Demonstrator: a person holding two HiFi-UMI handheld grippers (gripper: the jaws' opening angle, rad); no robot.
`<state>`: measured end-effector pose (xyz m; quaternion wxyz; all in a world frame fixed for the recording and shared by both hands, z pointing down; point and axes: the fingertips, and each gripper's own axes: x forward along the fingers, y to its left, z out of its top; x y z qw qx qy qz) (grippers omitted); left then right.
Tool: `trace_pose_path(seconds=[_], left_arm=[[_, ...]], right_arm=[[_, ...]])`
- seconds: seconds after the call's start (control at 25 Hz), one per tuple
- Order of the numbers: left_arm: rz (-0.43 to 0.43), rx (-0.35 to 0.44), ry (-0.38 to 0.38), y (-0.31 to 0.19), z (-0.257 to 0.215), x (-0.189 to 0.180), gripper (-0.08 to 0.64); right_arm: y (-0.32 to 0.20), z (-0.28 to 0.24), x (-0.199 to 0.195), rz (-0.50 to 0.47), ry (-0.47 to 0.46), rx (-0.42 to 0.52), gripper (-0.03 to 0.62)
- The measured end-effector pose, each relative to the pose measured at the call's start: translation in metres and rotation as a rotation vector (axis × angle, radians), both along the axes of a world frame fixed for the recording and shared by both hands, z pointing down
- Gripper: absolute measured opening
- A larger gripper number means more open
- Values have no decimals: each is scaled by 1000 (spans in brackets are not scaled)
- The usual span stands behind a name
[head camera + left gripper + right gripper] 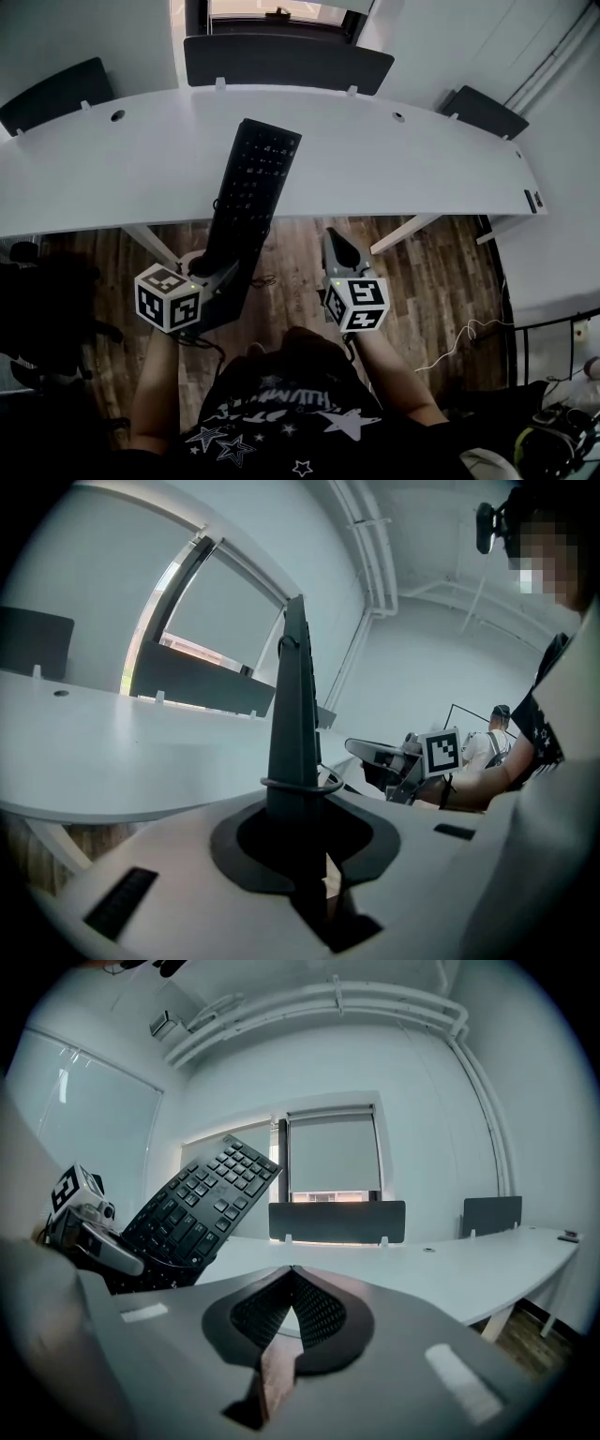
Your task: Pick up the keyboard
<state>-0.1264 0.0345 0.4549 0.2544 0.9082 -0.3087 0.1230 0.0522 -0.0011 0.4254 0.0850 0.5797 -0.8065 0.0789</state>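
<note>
Jaws of the left gripper (211, 268) are clenched on the near short end of the keyboard (251, 190). The left gripper view shows the board edge-on between them, a thin dark blade rising straight out of the gap. Grip is at the very end, and the rest of the board projects forward past the jaw tips.

Keyboard long axis runs away from the person, in line with the left gripper. In the head view the far end leans slightly right and reaches over the white table (422, 155). The near end hangs over the wood floor (441, 281). The right gripper view shows the board tilted, far end higher than the held end and clear of the table top, key face turned up.

Jaws of the right gripper (335, 240) are pressed together with nothing between them. This gripper sits to the right of the keyboard's held end, near it but apart, short of the table edge and above the floor.
</note>
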Motion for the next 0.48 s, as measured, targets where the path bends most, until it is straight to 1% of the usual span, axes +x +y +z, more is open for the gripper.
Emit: trace_pose_path(seconds=[0.12,0.28,0.48], left_arm=[[1,-4,17,5,2,1,72],[-11,-4,20,4,0,4,72],[-38,-1,23,23,-3,22,72]], right_arm=[[1,1,0,-3,-2,3,3],[3,3,4,-9,-5,-2,3],[24,6,20,-18,-17,-11,3]])
